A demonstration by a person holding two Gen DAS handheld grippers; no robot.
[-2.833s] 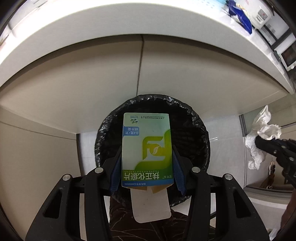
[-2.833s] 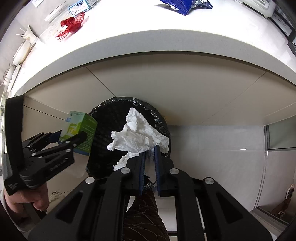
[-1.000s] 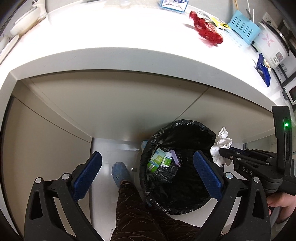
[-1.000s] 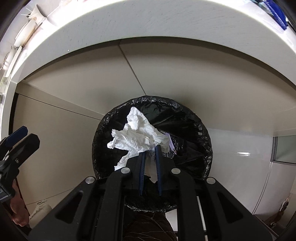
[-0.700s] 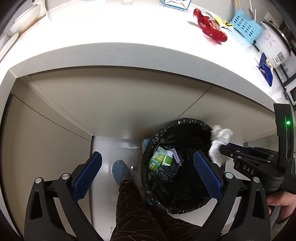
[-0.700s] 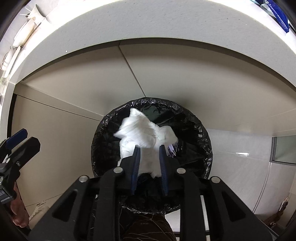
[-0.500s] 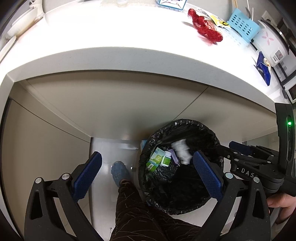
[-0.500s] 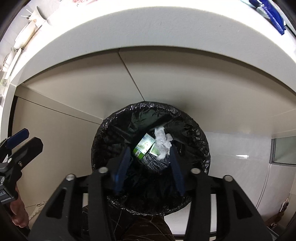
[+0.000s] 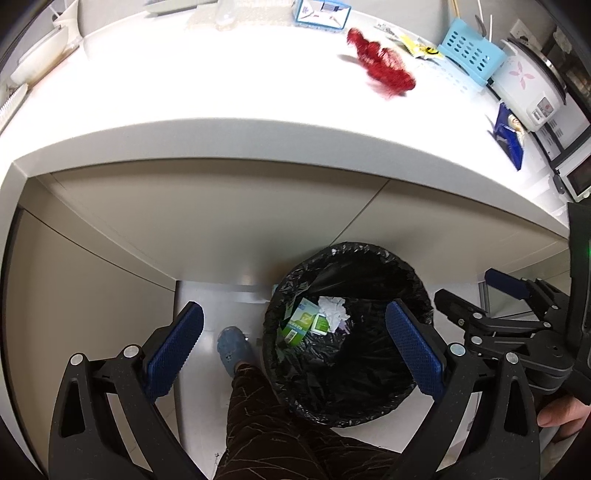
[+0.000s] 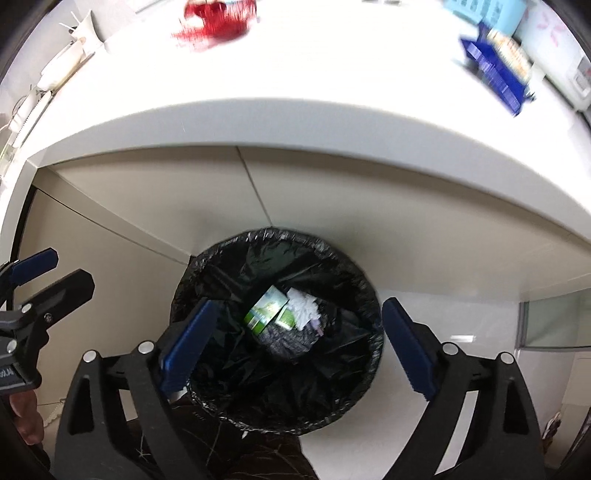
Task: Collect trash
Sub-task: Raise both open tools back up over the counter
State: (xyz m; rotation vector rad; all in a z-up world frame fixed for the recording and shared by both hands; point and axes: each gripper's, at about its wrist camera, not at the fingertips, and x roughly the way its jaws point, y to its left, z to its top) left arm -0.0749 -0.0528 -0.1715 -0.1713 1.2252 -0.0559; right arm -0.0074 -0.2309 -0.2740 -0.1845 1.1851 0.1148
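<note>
The right gripper (image 10: 295, 328) hangs over the black-lined trash bin (image 10: 207, 273) with its fingers (image 10: 406, 347) spread wide; its jaws have just been opening, and nothing sits between them. The crumpled white tissue (image 10: 303, 309) lies at the bottom of the bin, touching the green medicine box (image 10: 265, 307) and a smaller green box beside it. The left gripper (image 9: 293, 349) is also above the bin, fingers (image 9: 413, 350) far apart and empty.

Both hands look done with this drop, so the step in hand is likely the return for more litter. On the white counter (image 9: 221, 92) lie a red crinkled wrapper (image 9: 384, 70) and a blue snack packet (image 9: 511, 136), well apart from each other, with a blue-and-white carton (image 9: 321, 11) at the back.

To do it well, lift each gripper clear of the bin rim and the counter edge before swinging forward. Keep the fingers wide on approach. The red wrapper looks light and springy, so come down over its middle and pinch firmly rather than nudging it sideways.
</note>
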